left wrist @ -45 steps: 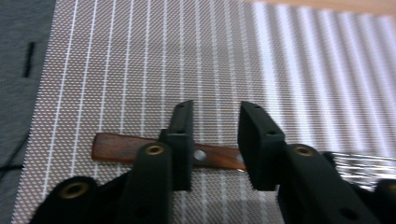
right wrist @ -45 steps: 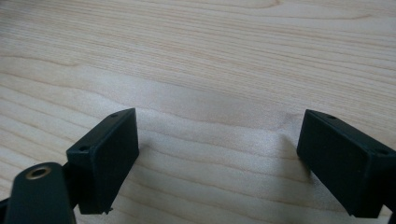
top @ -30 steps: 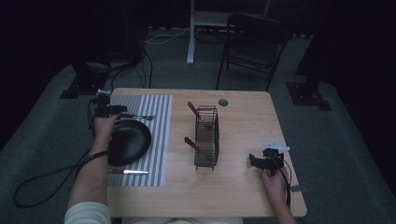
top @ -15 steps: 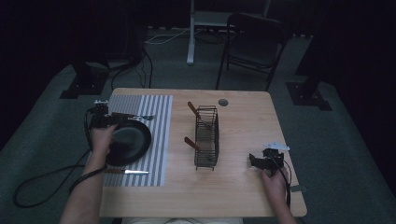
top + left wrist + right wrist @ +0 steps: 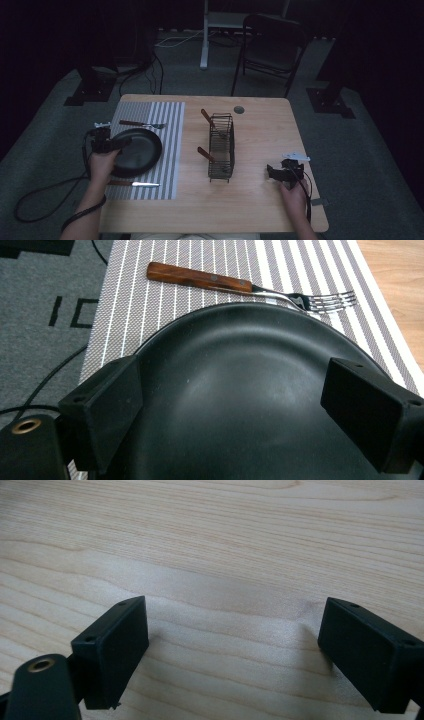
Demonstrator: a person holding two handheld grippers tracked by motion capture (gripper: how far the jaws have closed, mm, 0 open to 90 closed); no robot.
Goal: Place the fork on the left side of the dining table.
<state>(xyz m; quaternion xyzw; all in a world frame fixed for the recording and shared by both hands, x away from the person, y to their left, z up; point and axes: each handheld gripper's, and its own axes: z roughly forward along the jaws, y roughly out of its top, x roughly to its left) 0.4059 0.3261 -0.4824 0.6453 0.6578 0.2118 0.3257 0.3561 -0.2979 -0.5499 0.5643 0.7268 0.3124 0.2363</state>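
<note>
A black plate (image 5: 137,152) lies on a striped placemat (image 5: 172,117) at the table's left. My left gripper (image 5: 107,143) hovers over the plate's left rim, open; in the left gripper view its jaws (image 5: 240,395) straddle the plate (image 5: 235,340) with nothing pinched. A wooden-handled fork (image 5: 142,124) (image 5: 250,287) lies beyond the plate, and a knife (image 5: 134,184) lies on its near side. My right gripper (image 5: 282,172) rests near the table's right front, open over bare wood (image 5: 235,630).
A wire basket (image 5: 221,147) stands mid-table with two wooden-handled utensils (image 5: 206,116) poking out of it. A round cable hole (image 5: 239,109) sits behind it. Grey carpet (image 5: 45,300) lies off the table's left edge. A chair (image 5: 272,35) stands behind the table.
My left gripper has drawn back from the fork's end toward the person and now sits over the plate's left rim. The right gripper has stayed put.
</note>
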